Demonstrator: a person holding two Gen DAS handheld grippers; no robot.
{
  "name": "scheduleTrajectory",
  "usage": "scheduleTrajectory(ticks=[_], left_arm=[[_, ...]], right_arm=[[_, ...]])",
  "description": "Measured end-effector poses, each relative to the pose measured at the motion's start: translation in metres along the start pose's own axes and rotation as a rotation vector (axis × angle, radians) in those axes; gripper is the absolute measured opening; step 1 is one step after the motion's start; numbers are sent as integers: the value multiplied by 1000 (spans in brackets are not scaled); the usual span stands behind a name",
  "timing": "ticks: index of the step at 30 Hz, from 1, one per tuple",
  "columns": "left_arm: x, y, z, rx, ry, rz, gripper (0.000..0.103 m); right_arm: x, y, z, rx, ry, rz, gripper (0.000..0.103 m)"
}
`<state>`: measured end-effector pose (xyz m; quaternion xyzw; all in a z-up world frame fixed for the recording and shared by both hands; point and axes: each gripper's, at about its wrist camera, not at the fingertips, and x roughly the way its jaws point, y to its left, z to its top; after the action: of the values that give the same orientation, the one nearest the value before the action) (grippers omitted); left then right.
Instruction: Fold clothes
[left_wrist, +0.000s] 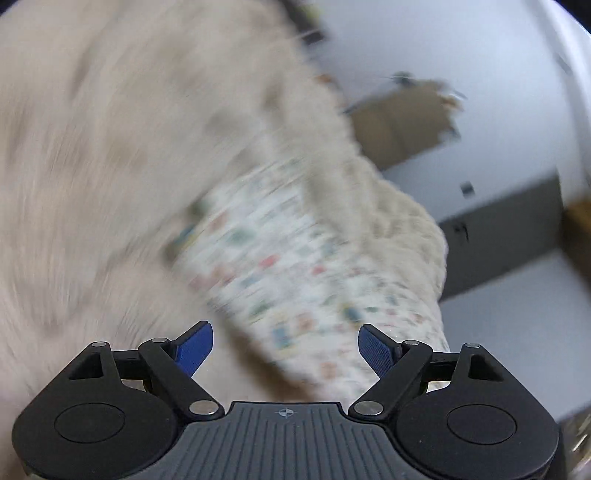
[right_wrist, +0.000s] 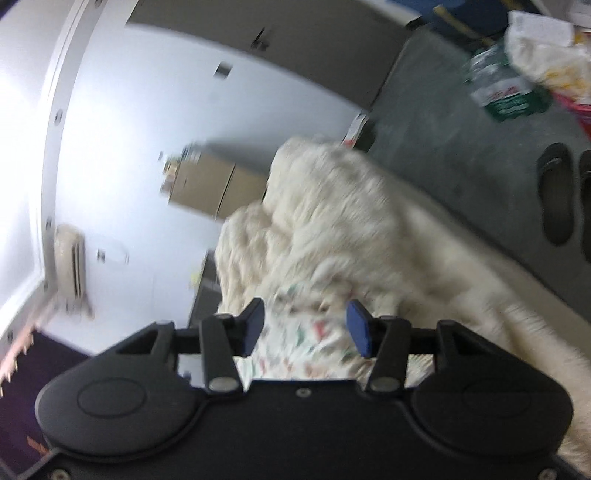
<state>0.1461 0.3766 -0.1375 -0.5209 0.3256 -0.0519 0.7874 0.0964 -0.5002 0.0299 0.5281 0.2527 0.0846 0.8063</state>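
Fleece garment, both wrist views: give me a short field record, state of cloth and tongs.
garment: cream fleece with printed lining, bunched, not folded flat
left tongs: open, nothing gripped, lining lies just ahead between the pads
right tongs: open, printed lining between the pads, no visible clamp
image quality: heavy motion blur in both views
background: black sandals on grey floor, cardboard box by the wall
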Motion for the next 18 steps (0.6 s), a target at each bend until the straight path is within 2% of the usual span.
scheduleTrajectory(ticks=[1,3,5,6,7,8,9,11,18], left_arm=[[14,17,-2,-87,9,-67,81],[29,29,-4,-174,-31,-106,74],[34,20,-2,-159,-69,2,45],[32,11,-2,-116,-75,33,39],[28,3,-3,-73,-84,46,26],[19,-11,-5,9,-104,78,17],[13,-20,-5,57,-116,109,14],[5,-35,-4,132,-143,139,1],[38,-156,50,342,-180,118,0]], right_arm=[[4,5,-3,-9,17,4,48],[11,14,-10,-28,49,11,49],[18,20,-16,-50,68,8,49],[20,23,-18,-61,74,3,49],[22,24,-20,-70,75,0,49],[24,24,-21,-80,76,-2,49],[26,24,-23,-89,77,-5,50],[34,23,-22,-99,84,-11,50],[52,25,-23,-109,112,8,50]])
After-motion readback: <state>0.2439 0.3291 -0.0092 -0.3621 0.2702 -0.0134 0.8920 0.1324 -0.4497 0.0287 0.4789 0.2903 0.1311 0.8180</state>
